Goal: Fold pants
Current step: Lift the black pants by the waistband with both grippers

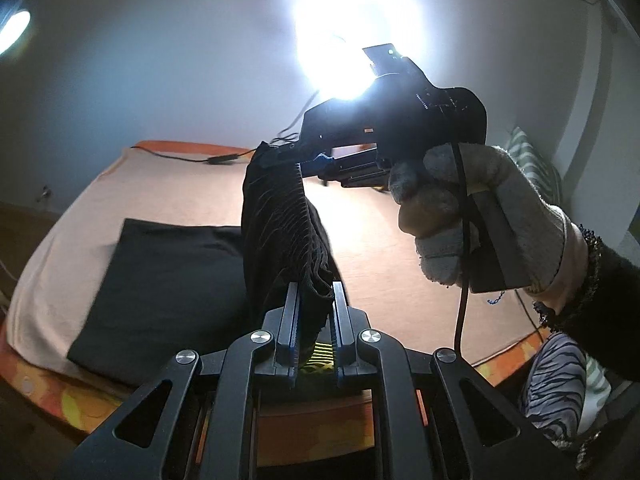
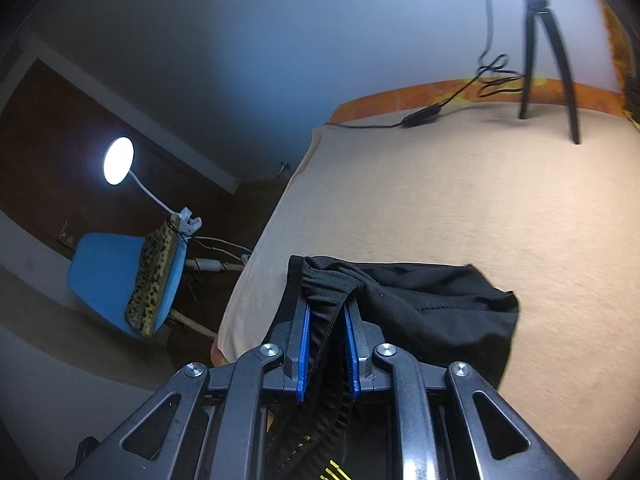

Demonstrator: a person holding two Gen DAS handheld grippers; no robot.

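Black pants [image 1: 168, 280] lie partly flat on the beige bed sheet [image 1: 380, 248]. Their ribbed waistband [image 1: 288, 216] is lifted and stretched between both grippers. My left gripper [image 1: 316, 292] is shut on one end of the waistband. My right gripper [image 1: 296, 160], held by a gloved hand [image 1: 472, 216], is shut on the other end, higher and farther back. In the right wrist view the right gripper [image 2: 326, 304] clamps the ribbed waistband [image 2: 328, 284], and the rest of the pants [image 2: 440, 304] hangs down onto the sheet [image 2: 480, 200].
A black tripod [image 2: 548, 52] and a cable with an inline box [image 2: 420, 118] stand at the far side of the bed. A blue chair [image 2: 120, 280] with a lamp [image 2: 118, 160] is left of the bed. A bright light [image 1: 352, 36] shines behind. Striped pillows [image 1: 536, 164] lie at the right.
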